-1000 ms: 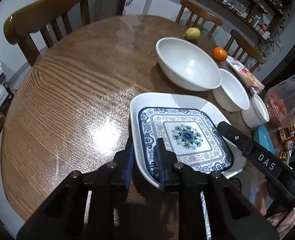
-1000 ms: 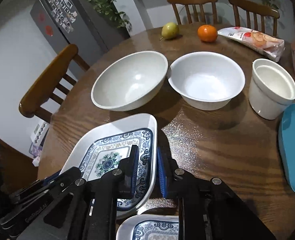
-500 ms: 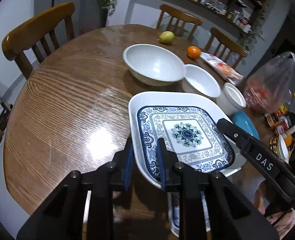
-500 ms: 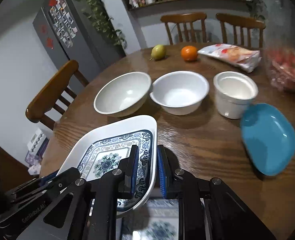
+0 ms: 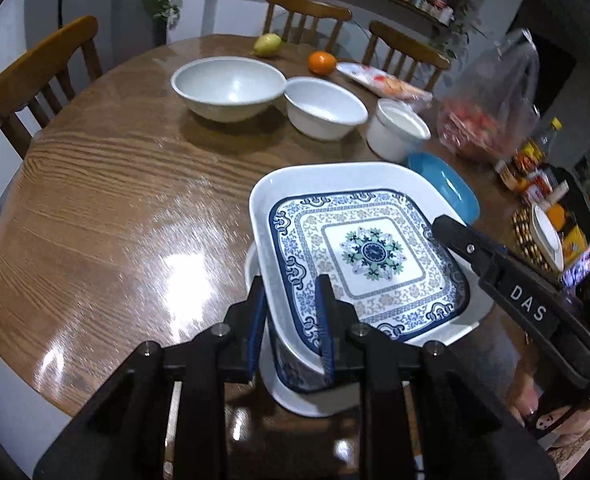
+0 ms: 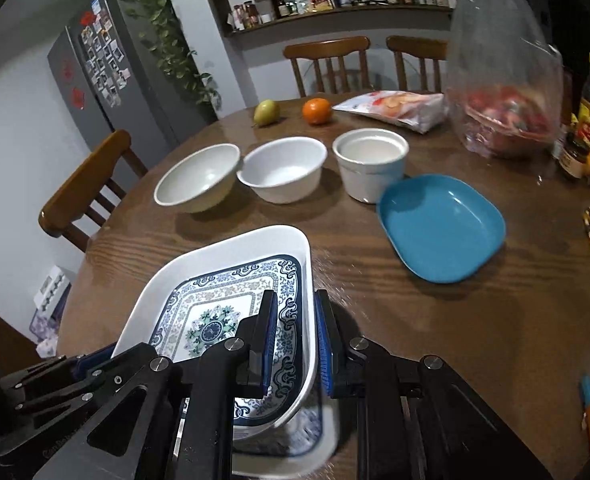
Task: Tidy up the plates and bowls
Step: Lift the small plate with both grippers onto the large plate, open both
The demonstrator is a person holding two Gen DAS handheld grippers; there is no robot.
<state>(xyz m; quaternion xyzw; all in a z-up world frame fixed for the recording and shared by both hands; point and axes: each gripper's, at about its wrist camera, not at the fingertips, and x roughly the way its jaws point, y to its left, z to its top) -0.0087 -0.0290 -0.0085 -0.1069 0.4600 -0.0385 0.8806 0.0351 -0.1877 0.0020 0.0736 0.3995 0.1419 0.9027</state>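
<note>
A: Where is the patterned plate (image 5: 369, 254)?

B: At the near edge of the round wooden surface (image 5: 107, 208), held up between both grippers. A second patterned plate (image 6: 295, 436) lies directly under it, partly hidden.

A: How do the fingers stand?

B: The left gripper (image 5: 289, 320) has its blue-padded fingers clamped on the plate's near-left rim. The right gripper (image 6: 294, 342) is clamped on the opposite rim, one finger inside the plate and one outside.

A: And the other dishes?

B: A blue plate (image 6: 441, 226) sits just beyond the held plate to the right. Farther back runs a row: a large white bowl (image 6: 197, 178) on the left, a smaller white bowl (image 6: 283, 174) touching it, then a straight-walled white cup (image 6: 371, 164) on the right, just beside the blue plate.

A: Anything else there?

B: At the far side a pear (image 6: 267, 112), an orange (image 6: 317, 111) and a snack packet (image 6: 395, 108); at far right a clear plastic bag (image 6: 503, 80) with red contents.
</note>
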